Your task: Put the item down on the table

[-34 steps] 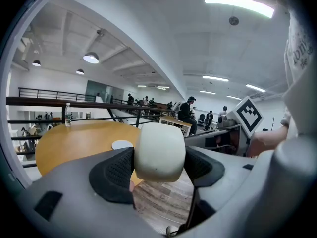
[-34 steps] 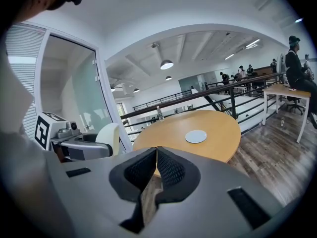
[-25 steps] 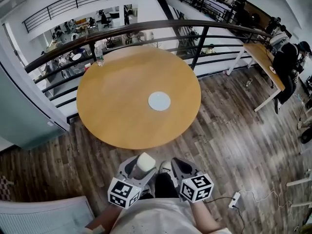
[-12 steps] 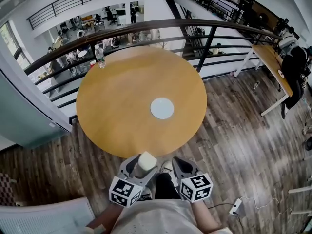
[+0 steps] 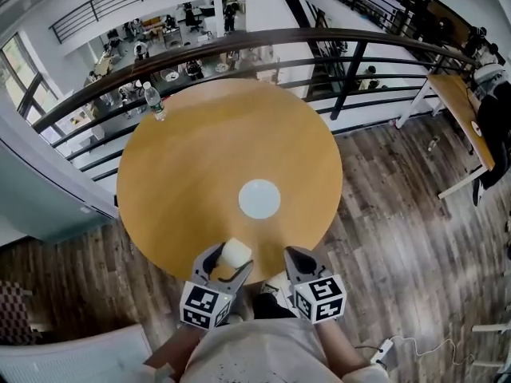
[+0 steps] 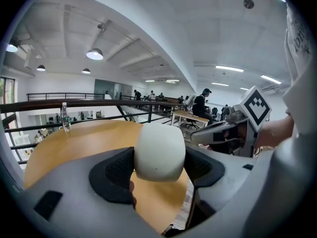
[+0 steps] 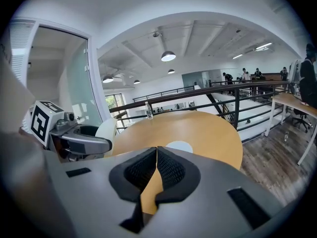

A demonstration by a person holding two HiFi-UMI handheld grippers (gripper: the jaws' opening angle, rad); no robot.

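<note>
We hold the cream-white rounded item point(image 6: 159, 151) between the jaws of the left gripper point(image 5: 229, 262), whose dark ribbed pads press on its two sides. It sits upright in that grip, over the near edge of the round wooden surface point(image 5: 200, 150). In the left gripper view, bare wood shows under and beyond it, so it is off the surface.

Just beside it on our right is the right gripper point(image 5: 298, 255). Its jaws are drawn together tip to tip with nothing between them, and its square-marker cube points back toward us.

Further out on the surface, a flat white round disc point(image 5: 259, 199) lies a little past the item and slightly to the right, apart from both grippers. A clear plastic bottle point(image 5: 151, 100) stands upright at the far left rim, well apart from everything else. A dark metal railing point(image 5: 239, 38) curves behind the surface, and wood-plank floor point(image 5: 399, 206) spreads out to the right.
</note>
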